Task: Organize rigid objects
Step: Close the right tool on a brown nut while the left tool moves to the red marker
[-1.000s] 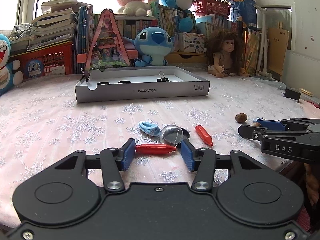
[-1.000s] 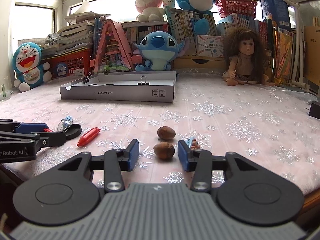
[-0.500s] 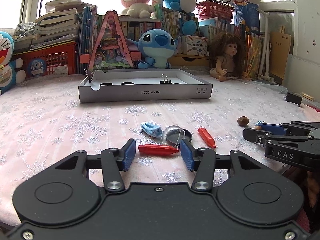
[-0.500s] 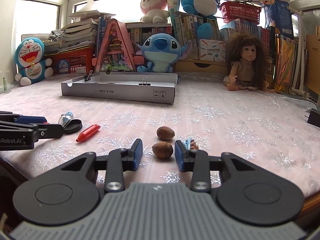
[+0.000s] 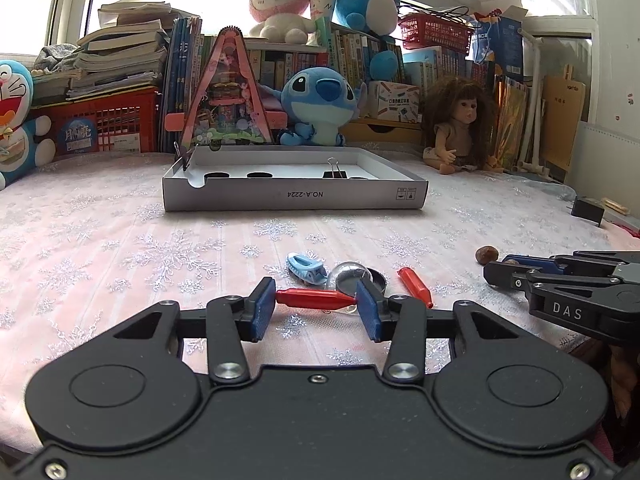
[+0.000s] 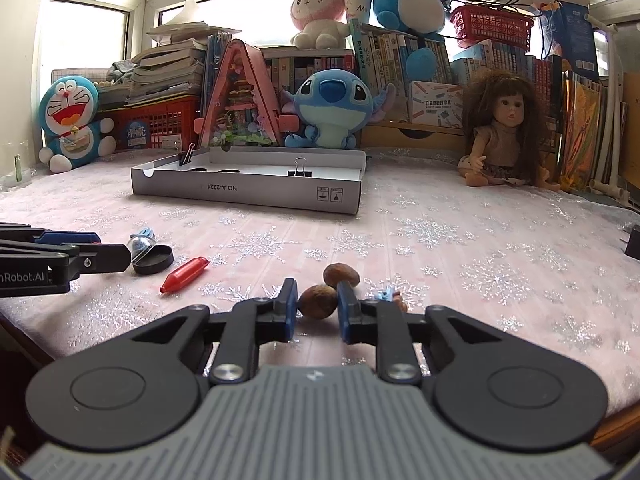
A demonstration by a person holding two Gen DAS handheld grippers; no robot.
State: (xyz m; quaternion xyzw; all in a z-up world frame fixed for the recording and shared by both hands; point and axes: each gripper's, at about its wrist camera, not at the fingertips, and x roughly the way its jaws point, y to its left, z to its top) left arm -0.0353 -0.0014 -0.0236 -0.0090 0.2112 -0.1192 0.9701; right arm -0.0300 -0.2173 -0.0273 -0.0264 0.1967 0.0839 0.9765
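Snowflake-patterned cloth (image 5: 120, 248) carries both picks — left gripper (image 5: 316, 307) closing endwise on the near red piece (image 5: 314, 299), right gripper (image 6: 318, 307) clamped on the near walnut (image 6: 317, 301). Lift straight up, slowly — both could slip.

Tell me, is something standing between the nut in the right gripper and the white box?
Nothing visible blocks it. The right gripper is shut on the nut. A second nut lies just behind it, slightly right. Beyond that, only bare cloth reaches the box's front wall.
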